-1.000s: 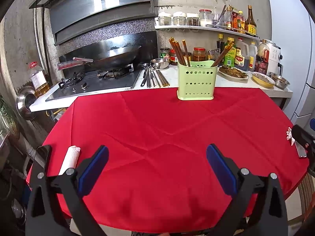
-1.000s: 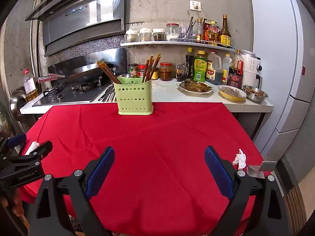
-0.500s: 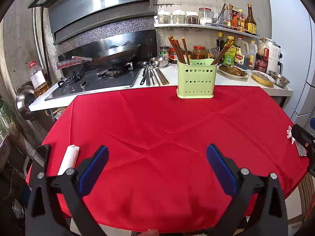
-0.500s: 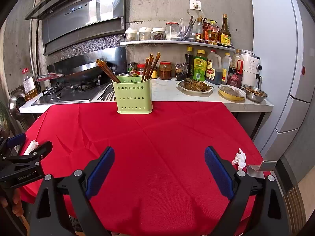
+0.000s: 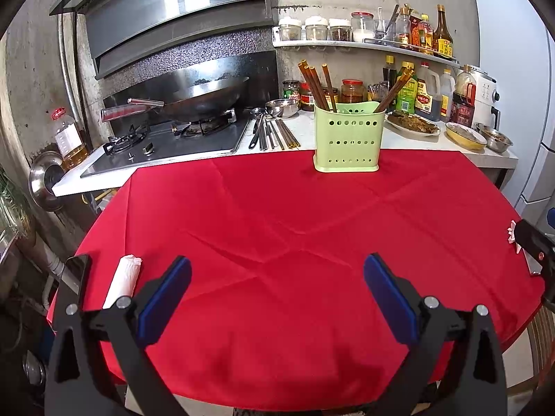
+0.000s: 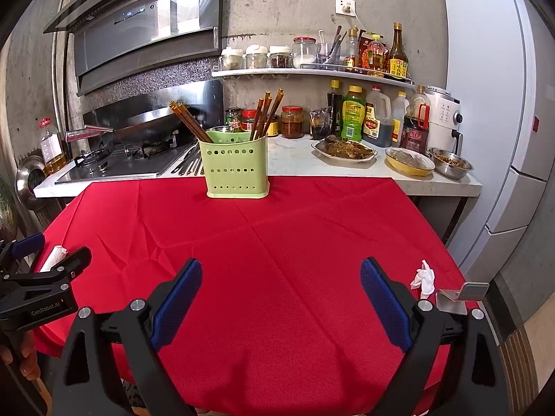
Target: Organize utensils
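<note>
utensils (image 5: 272,133), thin metal pieces and slim sticks, lie in a loose row on the white counter just left of and behind the green holder (image 5: 348,140). they look light, stiff and slippery; a pinch near mid-length probably holds best. the perforated plastic holder stands on the red-clothed desk (image 5: 277,242) with brown chopsticks (image 5: 317,85) inside. left gripper (image 5: 277,298) and right gripper (image 6: 281,298) hover with jaws wide, empty.

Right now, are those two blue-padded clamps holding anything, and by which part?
Nothing is held. The left gripper and right gripper are both open above the red tablecloth, with nothing between their pads. The chopsticks stand in the green holder.
</note>
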`<state>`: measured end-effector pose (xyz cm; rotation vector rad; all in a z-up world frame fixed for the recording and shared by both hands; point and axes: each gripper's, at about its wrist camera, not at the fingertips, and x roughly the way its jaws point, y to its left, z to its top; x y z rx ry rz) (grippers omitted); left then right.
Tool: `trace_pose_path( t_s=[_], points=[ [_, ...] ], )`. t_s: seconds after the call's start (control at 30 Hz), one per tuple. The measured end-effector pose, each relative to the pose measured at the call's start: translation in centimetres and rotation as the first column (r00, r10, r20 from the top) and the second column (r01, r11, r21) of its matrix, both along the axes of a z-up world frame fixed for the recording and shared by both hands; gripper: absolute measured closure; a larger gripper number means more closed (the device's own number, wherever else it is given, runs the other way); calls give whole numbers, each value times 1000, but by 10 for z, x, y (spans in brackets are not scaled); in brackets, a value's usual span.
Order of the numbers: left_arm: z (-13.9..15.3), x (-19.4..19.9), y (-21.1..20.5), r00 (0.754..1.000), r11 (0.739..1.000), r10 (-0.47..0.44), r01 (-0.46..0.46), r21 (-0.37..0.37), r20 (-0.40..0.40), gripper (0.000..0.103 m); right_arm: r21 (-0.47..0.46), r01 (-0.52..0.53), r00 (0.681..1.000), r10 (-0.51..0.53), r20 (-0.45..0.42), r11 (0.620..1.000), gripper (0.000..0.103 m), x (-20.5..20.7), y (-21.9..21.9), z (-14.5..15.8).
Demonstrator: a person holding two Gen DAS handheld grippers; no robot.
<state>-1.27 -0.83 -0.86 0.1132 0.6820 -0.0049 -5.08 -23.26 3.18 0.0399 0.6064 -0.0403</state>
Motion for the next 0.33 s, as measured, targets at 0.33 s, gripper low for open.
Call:
trace_pose_path(
  t_s=[0.33],
  points=[
    [-11, 17, 5, 999, 999, -37, 37, -9, -18, 6, 34, 9, 1000, -8, -22, 999, 11, 18, -16, -15]
  ],
)
